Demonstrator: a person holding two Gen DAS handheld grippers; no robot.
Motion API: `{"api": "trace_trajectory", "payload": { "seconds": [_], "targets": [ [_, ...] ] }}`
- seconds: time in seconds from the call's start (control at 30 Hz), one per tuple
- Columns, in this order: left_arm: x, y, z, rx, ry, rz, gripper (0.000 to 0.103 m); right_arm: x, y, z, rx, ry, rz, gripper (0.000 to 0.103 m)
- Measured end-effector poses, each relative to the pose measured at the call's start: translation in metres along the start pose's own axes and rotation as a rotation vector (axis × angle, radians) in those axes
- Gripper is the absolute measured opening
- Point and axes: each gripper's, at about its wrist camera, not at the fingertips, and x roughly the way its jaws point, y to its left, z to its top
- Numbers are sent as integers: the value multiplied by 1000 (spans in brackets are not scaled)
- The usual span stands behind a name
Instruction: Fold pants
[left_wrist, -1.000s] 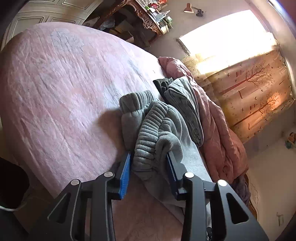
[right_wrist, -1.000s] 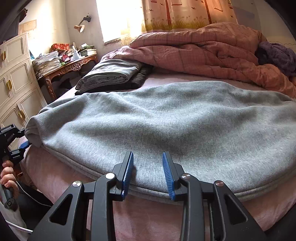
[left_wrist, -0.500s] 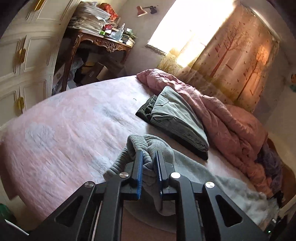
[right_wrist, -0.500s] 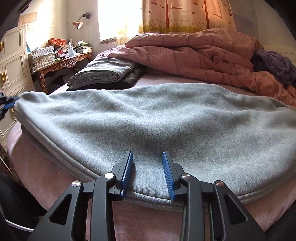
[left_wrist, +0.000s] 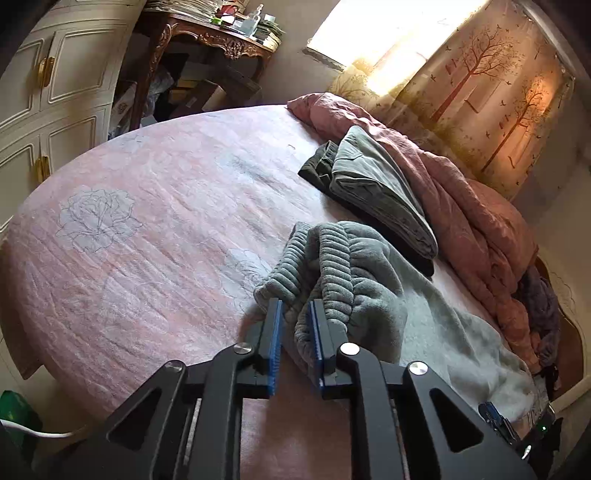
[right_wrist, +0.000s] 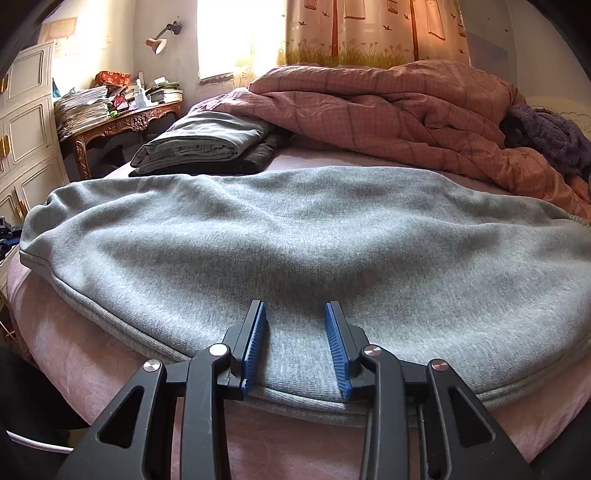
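Looking along the left wrist: the left gripper (left_wrist: 295, 332) has its jaws narrowed onto a bunched fold near the ribbed cuffs (left_wrist: 314, 254) of the grey pants (left_wrist: 417, 325), which trail off rightward across the pink bed sheet (left_wrist: 129, 221).
Beyond it: a folded clothes pile (left_wrist: 376, 192) lies just beside the cuffs, against the rumpled quilt (left_wrist: 461, 192).
Right wrist: the right gripper (right_wrist: 297, 339) sits with jaws set apart, gripping nothing, fingertips at the pants' near seam edge (right_wrist: 295, 395).
Pants here: spread long and fairly flat across the bed.
Doing it well: I'd carry both cuffs together toward the waistband, low and level, edges matched, while the right gripper pins the cloth so nothing drags.
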Motion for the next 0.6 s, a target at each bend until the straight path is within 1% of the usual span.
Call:
{"api": "trace_trajectory", "payload": {
  "seconds": [0.03, 0.07, 0.17, 0.23, 0.27, 0.33, 0.4, 0.43, 0.47, 0.53, 0.57, 0.6],
  "targets": [
    [0, -3, 2, 13, 5, -14, 29, 0, -1, 0, 2, 0, 2, 35],
    [0, -5, 3, 23, 12, -29, 36, 0, -1, 0, 3, 0, 2, 35],
    [5, -5, 10, 22, 37, -78, 38, 0, -1, 0, -4, -3, -4, 35],
    [13, -1, 18, 7, 72, -100, 38, 0, 0, 0, -11, -6, -12, 35],
    [18, 2, 21, -11, 93, -122, 38, 0, 0, 0, -15, -7, -14, 35],
    [19, 8, 23, -51, 110, -192, 38, 0, 1, -1, -18, -9, -17, 35],
    [14, 9, 25, -55, 101, -259, 38, -1, 2, -1, -21, -11, -17, 35],
    [11, 8, 26, -50, 97, -274, 38, 0, 2, -1, -23, -11, -18, 35],
    [9, 6, 28, -41, 94, -268, 38, 0, 2, -1, -24, -12, -20, 35],
    [6, 2, 31, -17, 86, -229, 38, 0, 3, -2, -27, -14, -23, 35],
    [4, 2, 32, -14, 81, -216, 41, 0, 3, -2, -31, -16, -26, 35],
    [2, 4, 33, -17, 74, -221, 45, -1, 5, -2, -36, -18, -29, 35]
  ]
}}
